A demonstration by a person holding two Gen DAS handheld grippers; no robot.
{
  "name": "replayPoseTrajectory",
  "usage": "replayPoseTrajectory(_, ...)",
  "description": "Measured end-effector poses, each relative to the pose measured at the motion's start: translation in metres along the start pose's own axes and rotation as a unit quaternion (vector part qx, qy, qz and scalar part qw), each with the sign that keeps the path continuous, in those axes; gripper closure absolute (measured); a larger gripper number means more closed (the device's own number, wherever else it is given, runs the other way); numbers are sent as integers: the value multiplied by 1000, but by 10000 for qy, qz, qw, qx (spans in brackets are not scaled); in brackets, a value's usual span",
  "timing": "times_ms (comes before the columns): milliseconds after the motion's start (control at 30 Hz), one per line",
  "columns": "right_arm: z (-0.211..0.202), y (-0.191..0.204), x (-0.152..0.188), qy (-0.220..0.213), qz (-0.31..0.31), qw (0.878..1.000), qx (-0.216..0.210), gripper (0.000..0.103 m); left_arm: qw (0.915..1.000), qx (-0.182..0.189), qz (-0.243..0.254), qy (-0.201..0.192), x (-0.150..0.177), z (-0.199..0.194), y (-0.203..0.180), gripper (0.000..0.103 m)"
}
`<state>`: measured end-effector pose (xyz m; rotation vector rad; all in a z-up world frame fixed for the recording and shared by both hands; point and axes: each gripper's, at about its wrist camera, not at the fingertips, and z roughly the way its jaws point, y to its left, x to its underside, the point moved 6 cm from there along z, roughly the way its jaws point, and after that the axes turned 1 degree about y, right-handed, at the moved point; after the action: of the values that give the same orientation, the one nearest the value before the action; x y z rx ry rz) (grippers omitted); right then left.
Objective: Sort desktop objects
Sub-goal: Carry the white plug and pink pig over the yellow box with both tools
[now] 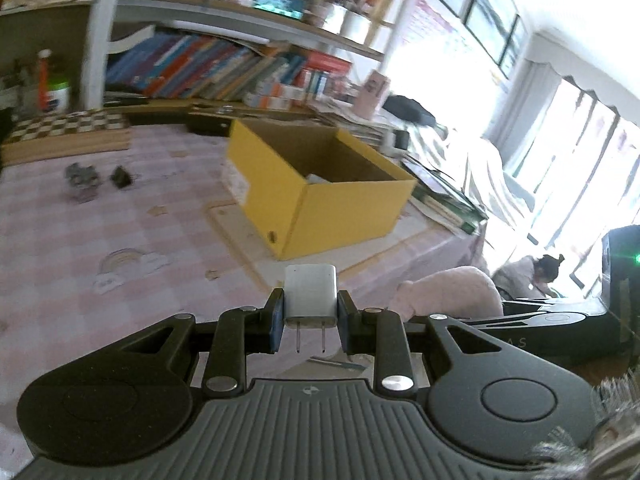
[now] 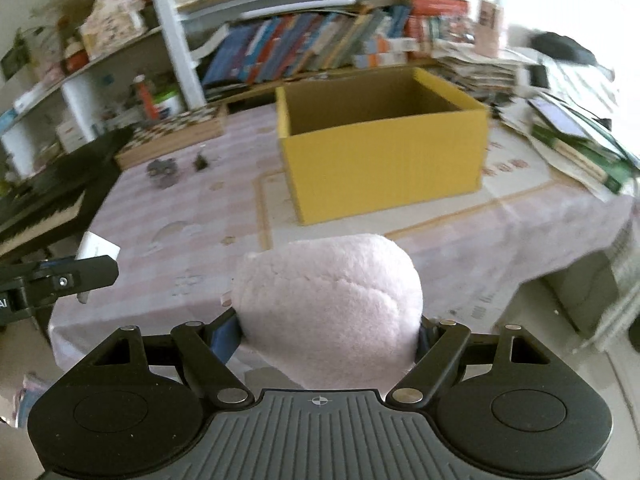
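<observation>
Presently both grippers are loaded and held off the near edge of the bench point(image 2: 168, 216), facing the yellow box point(image 2: 384, 168). Left gripper point(image 1: 311, 312): jaws closed on a white plug adapter point(image 1: 311, 296), body upright between the pads, its two prongs pointing back toward the camera. Right gripper point(image 2: 328, 328): jaws closed on a pink plush toy point(image 2: 328, 300), which bulges well above the jaws and hides most of them. The box stands open-topped on the pink checked cloth, ahead of both grippers; from the left wrist view it lies ahead and slightly right, one corner turned toward the adapter; from the right wrist view its long side faces the plush nearly square-on. Judging by this, the right hand looks the nearer and better lined up; both loads would need to be lifted over the near wall before release. Something pale lies inside the box, unclear what. Other things: small dark items point(image 1: 84, 178) on the cloth far left, a chessboard point(image 2: 176, 128) beyond them, stacked books and papers point(image 2: 576, 148) right of the box. Nothing stands between the jaws and the box. Each gripper shows at the edge of the other's view, so they are close together.
</observation>
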<state>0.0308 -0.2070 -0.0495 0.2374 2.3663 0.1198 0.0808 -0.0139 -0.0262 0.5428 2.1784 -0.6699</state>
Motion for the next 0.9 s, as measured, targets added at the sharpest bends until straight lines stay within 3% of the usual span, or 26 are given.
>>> replayPoseTrajectory(333,1,-51,-13,-16,347,9991,252,21,9989,341,311,104,-24,44,-40,79)
replayPoseTrajectory(900,23,-124,-91,-350,150,9992,94,21,9983,243,450,-287,-97,116,-87,79)
